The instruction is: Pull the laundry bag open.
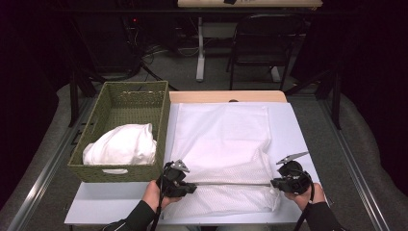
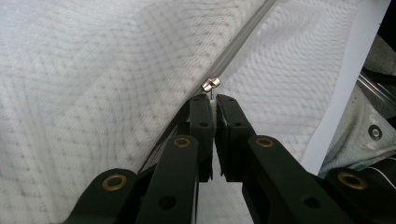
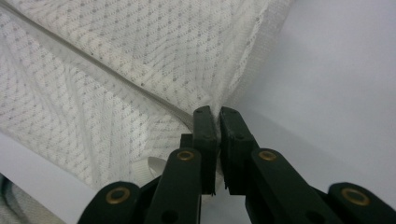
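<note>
A white mesh bag [image 1: 221,139] lies flat on the white table top [image 1: 291,130], with a zipper [image 1: 233,184] running across its near part. My left gripper [image 1: 191,188] is at the zipper's left end. In the left gripper view its jaws [image 2: 214,99] are shut on the tab of the small metal zipper pull [image 2: 211,84]. My right gripper [image 1: 274,183] is at the bag's right edge. In the right gripper view it [image 3: 215,113] is shut on the mesh [image 3: 116,70] where the zipper line [image 3: 93,67] ends.
A green woven basket [image 1: 166,127] stands at the table's left, holding a bundle of white cloth [image 1: 122,144]. A black chair [image 1: 264,43] and a desk leg [image 1: 200,48] stand on the floor beyond the table. The table's near edge is close behind both hands.
</note>
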{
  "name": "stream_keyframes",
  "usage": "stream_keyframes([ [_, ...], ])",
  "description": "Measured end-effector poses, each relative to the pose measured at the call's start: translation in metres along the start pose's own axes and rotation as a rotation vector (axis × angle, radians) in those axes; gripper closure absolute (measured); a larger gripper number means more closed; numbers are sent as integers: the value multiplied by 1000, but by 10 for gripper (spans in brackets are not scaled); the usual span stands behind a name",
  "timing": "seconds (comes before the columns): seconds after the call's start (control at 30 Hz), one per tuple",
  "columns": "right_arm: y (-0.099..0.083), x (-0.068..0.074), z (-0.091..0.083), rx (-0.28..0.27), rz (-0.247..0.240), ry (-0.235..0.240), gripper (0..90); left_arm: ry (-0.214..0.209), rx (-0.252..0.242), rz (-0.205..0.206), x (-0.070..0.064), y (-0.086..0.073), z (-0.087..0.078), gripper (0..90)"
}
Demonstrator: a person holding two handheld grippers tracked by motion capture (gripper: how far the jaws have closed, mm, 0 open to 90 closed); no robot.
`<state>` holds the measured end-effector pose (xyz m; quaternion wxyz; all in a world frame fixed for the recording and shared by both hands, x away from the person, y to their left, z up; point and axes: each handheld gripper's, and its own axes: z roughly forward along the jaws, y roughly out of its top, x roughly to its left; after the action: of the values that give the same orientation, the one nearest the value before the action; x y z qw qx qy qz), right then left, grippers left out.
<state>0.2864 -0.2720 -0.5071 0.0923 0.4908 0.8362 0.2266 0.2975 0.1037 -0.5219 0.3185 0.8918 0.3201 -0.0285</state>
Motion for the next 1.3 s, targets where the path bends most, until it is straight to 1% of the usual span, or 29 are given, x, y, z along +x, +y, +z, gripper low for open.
stream_keyframes([
  [0.1,0,1,0,1,1,-4,863,2,2,5,0,-2,-2,859],
  [0.23,0,0,0,2,2,-3,863,10,1,-7,2,-5,-6,859],
  [0.37,0,1,0,1,0,-3,864,14,2,-4,4,-7,-9,859],
  [0.67,0,0,0,2,3,-11,865,51,-6,-12,6,-13,-17,859],
  [0.73,0,0,0,7,3,-12,864,60,-14,-19,9,-16,-22,859],
  [0.9,0,0,0,5,2,-11,864,69,-16,-35,13,-22,-27,859],
  [1.0,0,0,0,6,1,-14,865,74,-13,-32,14,-23,-29,859],
  [1.1,0,0,1,10,7,-11,865,80,-18,-39,15,-25,-31,859],
  [1.17,0,0,1,7,3,-14,864,94,-17,-34,15,-25,-32,859],
  [1.2,0,0,1,7,3,-14,864,90,-16,-35,15,-26,-32,859],
  [1.3,0,-1,1,6,3,-11,865,101,-14,-34,16,-27,-34,860],
])
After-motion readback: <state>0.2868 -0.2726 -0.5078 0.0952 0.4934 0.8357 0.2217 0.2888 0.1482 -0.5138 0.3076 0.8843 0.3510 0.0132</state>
